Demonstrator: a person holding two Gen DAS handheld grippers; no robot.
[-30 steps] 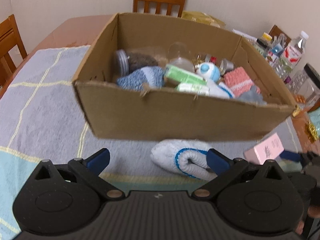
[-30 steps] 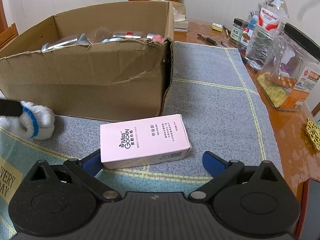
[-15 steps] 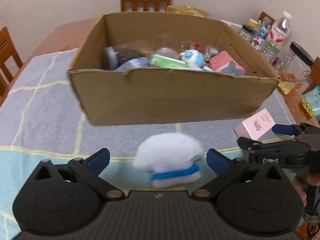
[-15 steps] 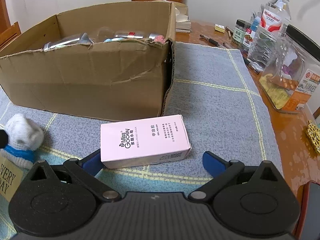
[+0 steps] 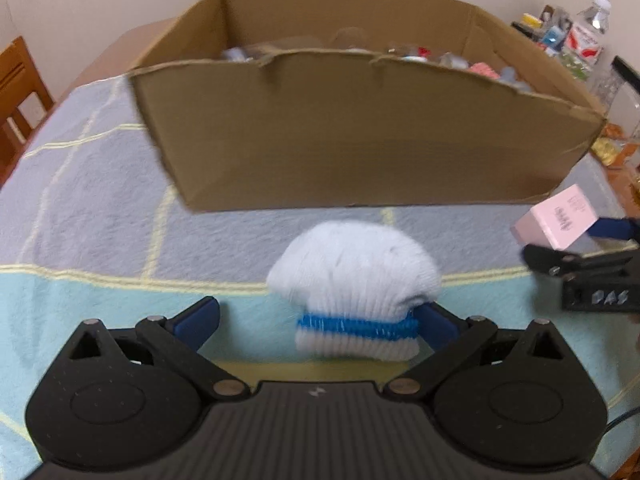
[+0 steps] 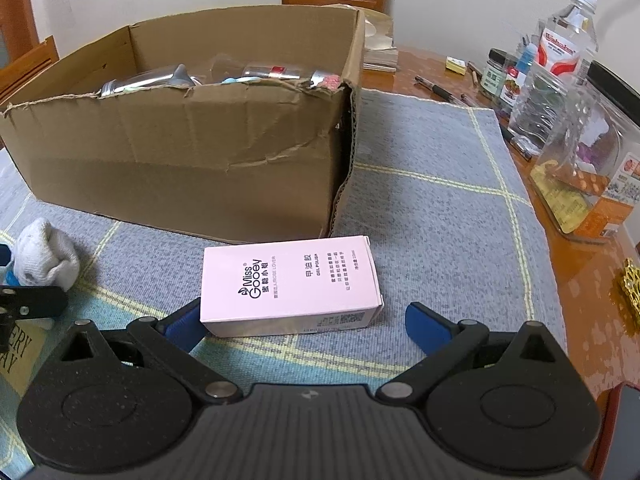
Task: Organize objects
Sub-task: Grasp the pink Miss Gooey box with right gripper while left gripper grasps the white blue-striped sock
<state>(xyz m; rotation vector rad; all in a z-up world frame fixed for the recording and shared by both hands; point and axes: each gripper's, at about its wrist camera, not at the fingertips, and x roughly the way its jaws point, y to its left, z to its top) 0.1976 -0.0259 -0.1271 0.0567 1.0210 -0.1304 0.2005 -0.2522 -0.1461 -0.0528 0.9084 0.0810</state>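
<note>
- Progress: the cardboard box (image 6: 192, 160) on the surface (image 6: 432, 184) already holds a mixed load, including a metal can, a clear bottle and a pink knitted piece, so most of the sorting appears done.
- Two items are left outside the box, both on the cloth near its front wall: a rolled white sock (image 5: 356, 292) with a blue band, and a pink carton (image 6: 290, 286) printed "Miss Gooey".
- Left claw (image 5: 316, 320): released. The sock lies between the spread fingers, close against the right-hand finger and well apart from the left-hand one. No grip is made.
- Right claw (image 6: 304, 322): released. The pink carton lies between the fingers, against the left-hand finger, with a clear gap to the right-hand one. No grip is made.
- Judgement: both claws are staged for a pick. Closing, lifting and placing into the box are not yet done for either item.
- Left wrist view only: the sock's blue band and ribbed cuff facing the camera, the box interior seen over the front rim, and the right claw (image 5: 560, 252) at the right edge with the pink carton (image 5: 560, 226) against it. This view is blurred.
- Right wrist view only: the carton's printed top face, the torn front right corner of the box, and the far right edge of the surface with a water bottle (image 6: 568, 44), a clear plastic jar (image 6: 580, 152) and pens.
- In the right wrist view the sock (image 6: 44, 258) shows at the left edge beside part of the left claw.
</note>
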